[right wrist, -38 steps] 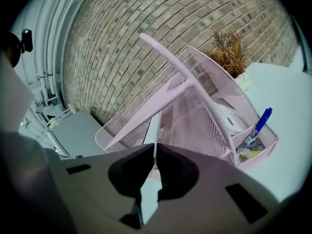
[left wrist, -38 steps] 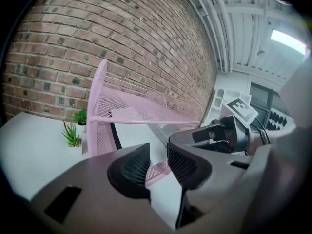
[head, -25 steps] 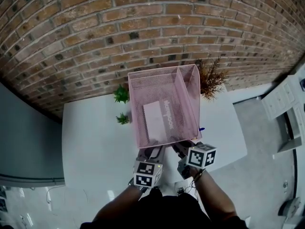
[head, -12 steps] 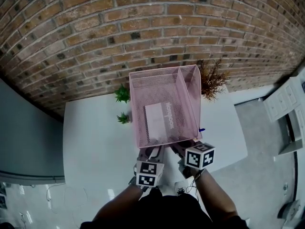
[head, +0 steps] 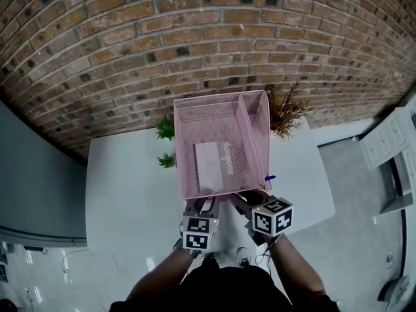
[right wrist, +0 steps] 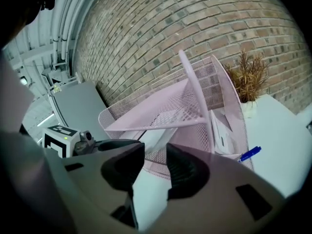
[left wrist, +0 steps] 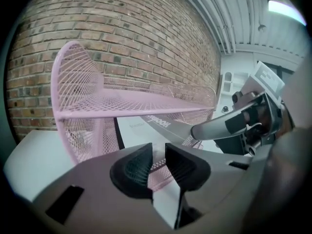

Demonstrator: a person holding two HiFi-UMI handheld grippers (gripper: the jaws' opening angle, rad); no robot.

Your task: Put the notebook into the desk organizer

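Head view first, my colleague is saying over the link: where is the notebook [head: 209, 164] lying?

I am seeing it lying flat inside the pink mesh desk organizer [head: 177, 148], I am answering. It is in the wider compartment left of the divider, with its lettered edge toward that divider. The organizer is standing on the white table [head: 130, 194], its back close to the brick wall [head: 195, 38].

And what are the claws doing?

Both are hovering side by side at the organizer's near wall. Looking along the left claw [left wrist: 157, 164], I am finding its jaws only narrowly apart and gripping nothing. The pink mesh is showing just beyond the tips, and the notebook is showing through it. I cannot tell whether the tips are touching the mesh. The right claw [right wrist: 156, 167] is standing a little wider and is also holding nothing. Bare table is showing between its jaws, and the organizer's lower edge is lying just past them.

Anything else around it?

Two small green plants [head: 165, 129] are sitting just left of the organizer. A dried brown plant [head: 286, 109] is standing at its far right corner. A blue pen [head: 270, 177] is lying on the table just beside its right wall, near the right claw.
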